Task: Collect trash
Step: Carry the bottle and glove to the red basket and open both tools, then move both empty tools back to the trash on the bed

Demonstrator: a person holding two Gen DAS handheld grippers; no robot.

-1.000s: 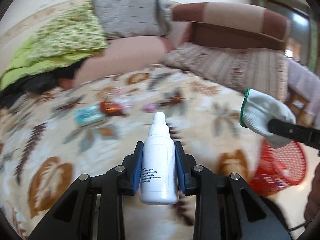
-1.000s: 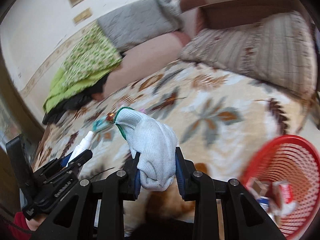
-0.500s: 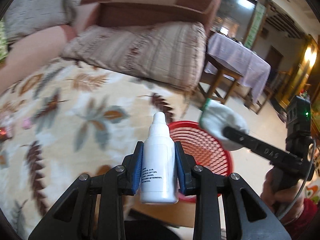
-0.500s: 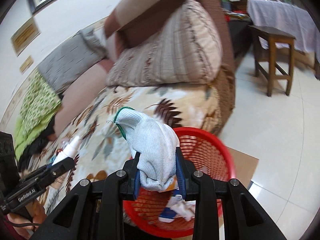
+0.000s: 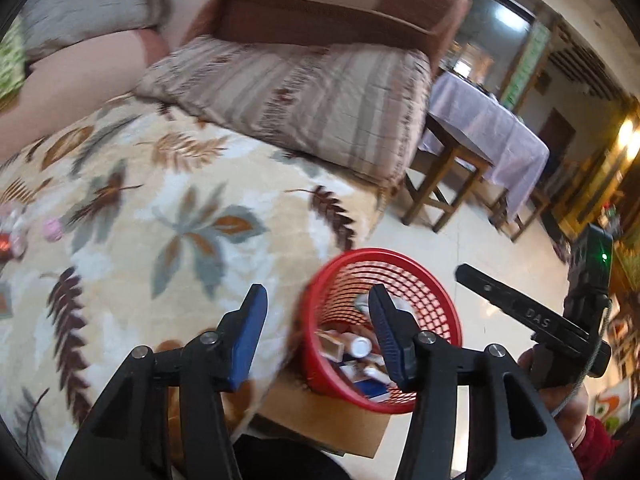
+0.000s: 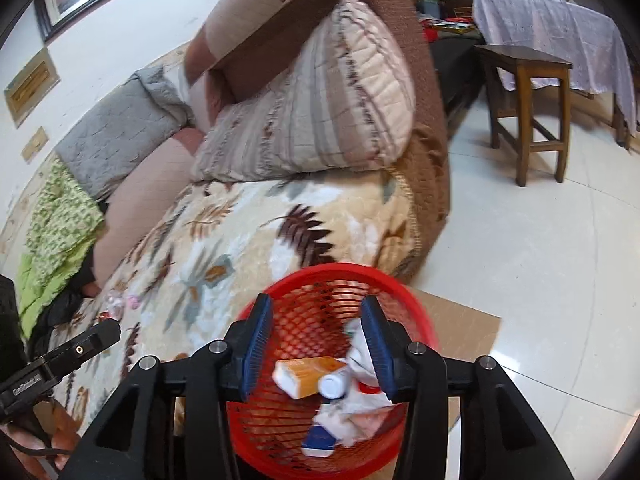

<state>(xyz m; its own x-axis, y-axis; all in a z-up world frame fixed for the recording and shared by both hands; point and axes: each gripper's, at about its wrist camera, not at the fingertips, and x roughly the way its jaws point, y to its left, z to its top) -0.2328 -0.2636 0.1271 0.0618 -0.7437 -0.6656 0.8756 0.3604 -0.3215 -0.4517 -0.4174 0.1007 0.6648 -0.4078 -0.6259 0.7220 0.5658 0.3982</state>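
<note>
A red mesh basket (image 5: 436,284) (image 6: 288,288) stands on the floor beside the leaf-patterned blanket. Both grippers hang over it, each open and holding nothing. My left gripper (image 5: 316,340) is above the basket's left rim. My right gripper (image 6: 318,344) is straight over the basket. Inside lie the white bottle (image 6: 334,386) (image 5: 360,346), a white glove (image 6: 360,356), an orange-and-white box (image 6: 308,374) and other wrappers. Small pieces of trash (image 5: 52,228) (image 6: 120,300) remain far off on the blanket. The right gripper's body (image 5: 532,320) shows in the left wrist view.
A flat piece of cardboard (image 6: 468,320) lies under the basket on the tiled floor. A striped cushion (image 5: 312,92) and the sofa arm are behind. A wooden stool (image 6: 528,108) and a cloth-covered table (image 5: 492,128) stand to the right.
Both grippers have opened over the basket. The white bottle dropped from the left one and the white glove from the right one; both now lie in the basket.
</note>
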